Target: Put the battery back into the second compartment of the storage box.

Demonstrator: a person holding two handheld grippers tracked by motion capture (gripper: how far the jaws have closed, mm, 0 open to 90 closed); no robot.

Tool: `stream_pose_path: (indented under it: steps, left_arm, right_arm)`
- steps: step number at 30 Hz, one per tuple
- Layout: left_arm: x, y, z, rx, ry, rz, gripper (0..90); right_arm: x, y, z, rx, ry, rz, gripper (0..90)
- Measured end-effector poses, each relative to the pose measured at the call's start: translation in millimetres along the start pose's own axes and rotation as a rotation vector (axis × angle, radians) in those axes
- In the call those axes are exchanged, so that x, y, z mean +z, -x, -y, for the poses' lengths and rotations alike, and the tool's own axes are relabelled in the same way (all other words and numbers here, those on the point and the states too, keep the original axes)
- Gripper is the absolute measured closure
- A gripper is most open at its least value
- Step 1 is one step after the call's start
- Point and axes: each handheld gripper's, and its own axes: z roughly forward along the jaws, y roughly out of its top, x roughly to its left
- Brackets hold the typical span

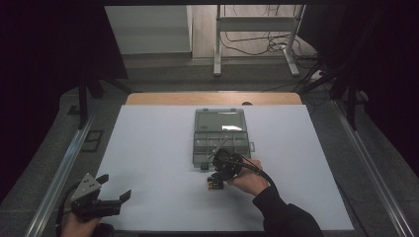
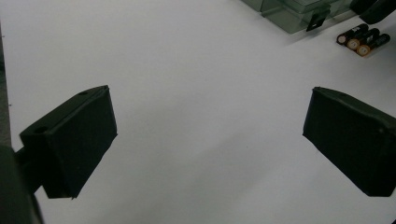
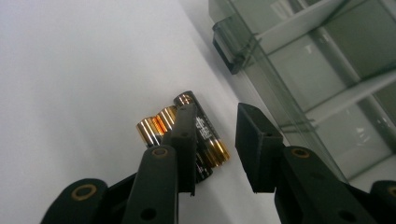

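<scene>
Three black-and-gold batteries (image 1: 215, 184) (image 2: 364, 39) lie side by side on the white table, just in front of an open grey compartment box (image 1: 197, 148) (image 3: 303, 70). My right gripper (image 1: 216, 178) (image 3: 215, 112) points down at them, jaws narrowly apart. One battery (image 3: 208, 135) lies between the jaws. The left jaw stands against its side, and a strip of table shows between it and the right jaw. My left gripper (image 1: 116, 186) (image 2: 208, 126) rests at the table's near left corner, open wide with nothing between its pads.
The box's lid (image 1: 220, 120) lies folded back toward the far side, and a corner with its latch (image 2: 317, 21) faces the batteries. The white table surface (image 1: 158, 158) stretches between the two hands. Metal rails run along both table sides.
</scene>
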Motion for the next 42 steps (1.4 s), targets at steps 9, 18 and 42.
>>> stream_pose_path:
  steps: [9,18,42]
  left_arm:
    - [-0.1,-0.3,0.1,-0.001,0.001,0.003,3.2]
    - [-1.2,-1.7,0.9,-0.009,0.014,0.012,3.2]
    - [-1.4,-3.0,1.2,-0.022,0.018,0.015,3.1]
  right_arm:
    - [14.4,3.0,-2.6,-0.035,-0.031,0.007,72.2]
    - [21.0,7.5,-2.8,-0.052,-0.055,0.021,77.3]
    - [-27.4,10.1,-5.3,-0.008,0.078,-0.001,77.2]
